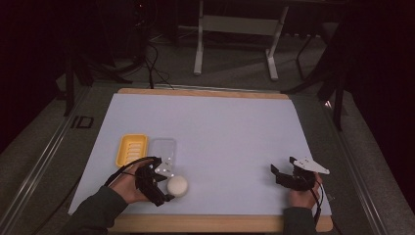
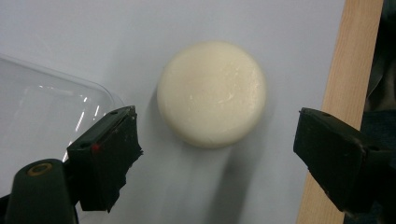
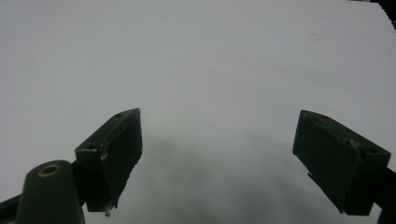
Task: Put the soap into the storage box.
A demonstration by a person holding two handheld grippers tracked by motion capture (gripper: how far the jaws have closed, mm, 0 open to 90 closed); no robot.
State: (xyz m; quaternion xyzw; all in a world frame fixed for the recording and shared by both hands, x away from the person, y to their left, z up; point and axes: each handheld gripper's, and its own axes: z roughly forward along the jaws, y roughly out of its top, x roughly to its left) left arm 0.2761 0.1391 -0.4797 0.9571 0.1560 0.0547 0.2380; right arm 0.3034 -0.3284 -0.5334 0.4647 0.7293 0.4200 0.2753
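Both tongs wide, soap near table edge

The left gripper has its fingers spread wide, with a round cream puck, maybe soap, lying between and just past them. A clear plastic lid sits beside one finger, and the bench's wooden edge runs behind the other.

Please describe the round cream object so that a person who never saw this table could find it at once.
On the white sheet, look at the near left corner, by the left gripper. The cream disc lies just in front of its open jaws, nearer than the yellow tray and clear lid; it alone is round.
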